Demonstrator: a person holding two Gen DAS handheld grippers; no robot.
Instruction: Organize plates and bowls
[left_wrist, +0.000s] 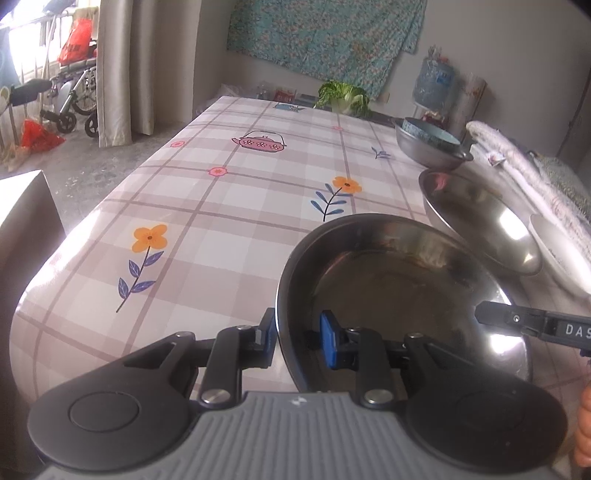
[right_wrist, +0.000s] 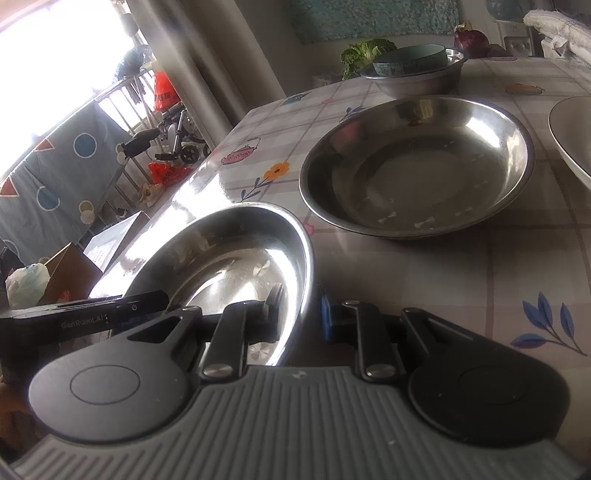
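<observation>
Two grippers, left (left_wrist: 297, 334) and right (right_wrist: 301, 314), clamp opposite rims of one shiny round steel bowl (left_wrist: 399, 291), tilted at the bench's (left_wrist: 229, 206) near edge.

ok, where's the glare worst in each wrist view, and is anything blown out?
Left wrist: hot glare on the near stainless steel dish beside the right gripper, and on the second steel dish. Right wrist: window fully blown out, a bright streak on the checked tablecloth, foreground dim.
</observation>
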